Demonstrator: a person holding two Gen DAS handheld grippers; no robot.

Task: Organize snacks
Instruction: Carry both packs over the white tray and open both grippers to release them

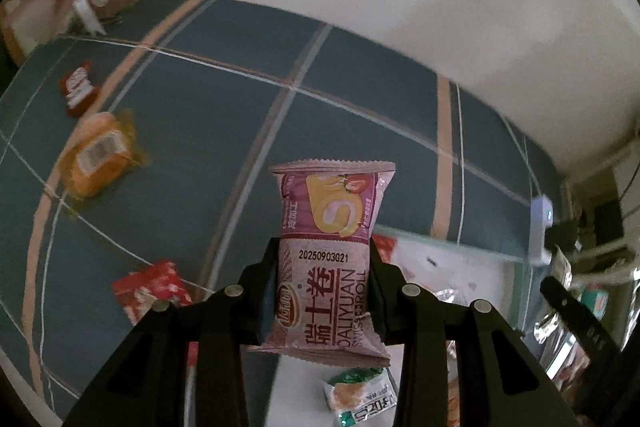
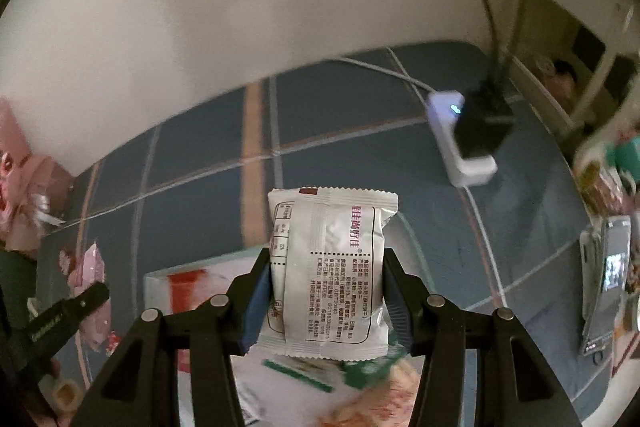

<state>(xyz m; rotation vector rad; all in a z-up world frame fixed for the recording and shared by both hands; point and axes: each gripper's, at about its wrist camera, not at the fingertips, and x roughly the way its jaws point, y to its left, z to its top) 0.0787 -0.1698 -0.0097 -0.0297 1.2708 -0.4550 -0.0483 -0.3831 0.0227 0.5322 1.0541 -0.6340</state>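
A: Snacks first: the left tool (image 1: 324, 291) has its jaws closed tight on a pink roll pack (image 1: 330, 259), held up over the blue checked desk (image 1: 224, 115).

B: And the right tool (image 2: 326, 291)?

A: Clamped on a white pack (image 2: 330, 275), back side facing the camera. Both packs hang in the air, above a pale tray (image 1: 460, 267) that lies on the desk below them.

B: So which step is this?

A: I judge it the carry: both packs are lifted and neither is set down. Blur in the background suggests the tools are moving.

B: What does the next move call for?

A: Probably bringing each pack low over its spot, then easing the jaws apart so it drops flat. Where each belongs I cannot tell. The tray already has a green pack (image 1: 360, 395) in it, so a bare patch is needed.

B: Anything readable?

A: The roll pack says "DALIYUAN SWISS ROLL" with large Chinese characters beside it, a stamped code "20250903G21", and a picture of a sliced roll with strawberry. The white pack carries dense Chinese print and a table, too small to read.

B: What else is loose?

A: An orange pack (image 1: 100, 159), a small red pack (image 1: 78, 91) and another red one (image 1: 152, 287) lie on the desk, well apart. A white charger (image 2: 460, 139) with a lit dot sits further back.
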